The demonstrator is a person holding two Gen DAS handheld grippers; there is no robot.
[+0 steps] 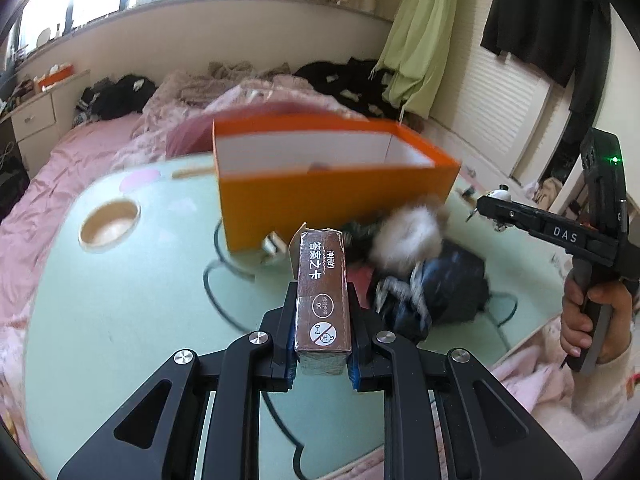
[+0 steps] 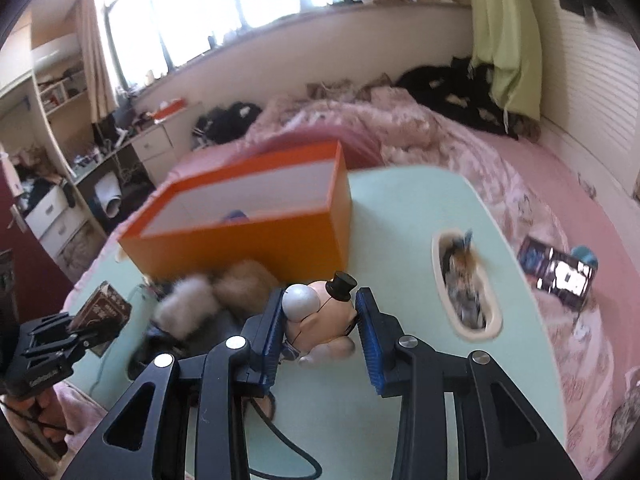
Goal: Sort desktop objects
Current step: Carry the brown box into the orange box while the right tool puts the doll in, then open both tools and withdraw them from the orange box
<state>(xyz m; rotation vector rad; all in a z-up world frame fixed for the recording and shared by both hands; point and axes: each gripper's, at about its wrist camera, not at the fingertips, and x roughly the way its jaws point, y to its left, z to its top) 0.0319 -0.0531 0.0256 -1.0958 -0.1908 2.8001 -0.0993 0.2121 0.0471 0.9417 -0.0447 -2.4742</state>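
Observation:
My left gripper (image 1: 322, 312) is shut on a brown card box (image 1: 323, 280) with Chinese print, held above the pale green table (image 1: 120, 300) in front of the orange box (image 1: 336, 196). It also shows in the right wrist view (image 2: 102, 314). My right gripper (image 2: 320, 320) is shut on a small pink figurine (image 2: 320, 320) with a white ball and black top hat, just above the table. The right gripper shows in the left wrist view (image 1: 486, 208). The orange box (image 2: 248, 224) is open, with a small blue thing inside.
A fluffy white toy (image 1: 408, 236) and dark cloth bundle (image 1: 440, 288) lie beside the orange box. The table has a round cup hole (image 1: 109, 224) and an oval slot (image 2: 466, 284) holding small items. A pink bed surrounds the table; a phone (image 2: 556, 272) lies on it.

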